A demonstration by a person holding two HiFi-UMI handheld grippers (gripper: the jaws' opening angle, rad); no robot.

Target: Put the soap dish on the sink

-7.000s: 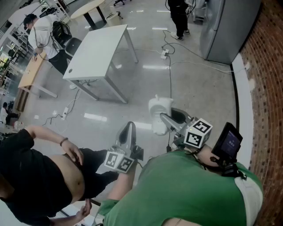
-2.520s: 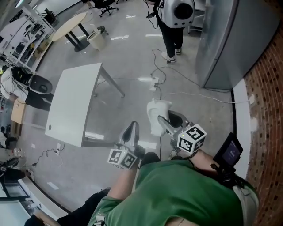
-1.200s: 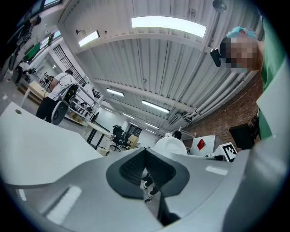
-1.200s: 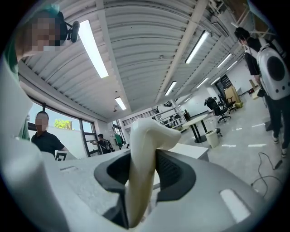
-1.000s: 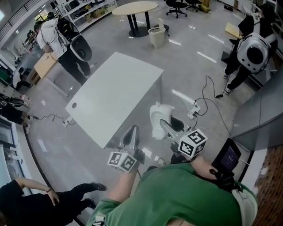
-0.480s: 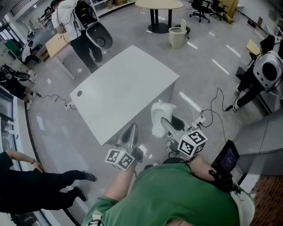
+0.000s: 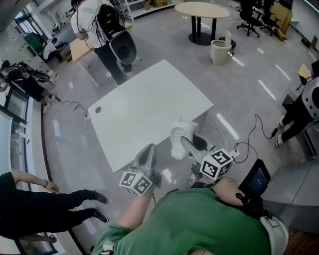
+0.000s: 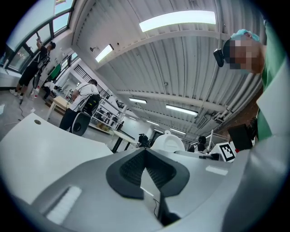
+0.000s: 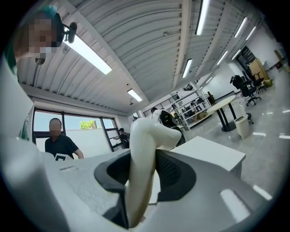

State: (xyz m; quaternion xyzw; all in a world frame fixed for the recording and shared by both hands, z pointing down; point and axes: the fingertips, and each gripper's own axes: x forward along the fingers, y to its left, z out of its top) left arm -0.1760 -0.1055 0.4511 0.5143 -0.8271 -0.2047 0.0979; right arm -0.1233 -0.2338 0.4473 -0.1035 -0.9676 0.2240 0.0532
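Clamped a soap dish (image 9: 146, 136) in the right gripper (image 9: 143, 156), ribbed dark pads pressed on both sides of its rim. Looked smooth and glossy white, with a rounded, bulging edge curling over above the jaws (ceramic or plastic, could not tell which). Found the same soap dish (image 7: 179, 133) in the head view, pale and lumpy, sticking up from the right gripper (image 7: 184, 142). Sat in the air there, in line with the near edge of a table (image 7: 144, 107) and resting on nothing.

Had the left gripper (image 8: 146, 152) closed on nothing, its two black textured pads meeting at the tips in a narrow wedge inside a matte grey shell. Held that left gripper (image 7: 147, 149) beside the right one, apart from it.

Noted the table as a flat, plain white rectangle with a small round hole (image 7: 97, 110) near one corner. Stood on a polished grey floor (image 7: 169, 45) with bright streaks of reflected light. Made out a round table (image 7: 202, 9) with a pale wood-coloured top further off.
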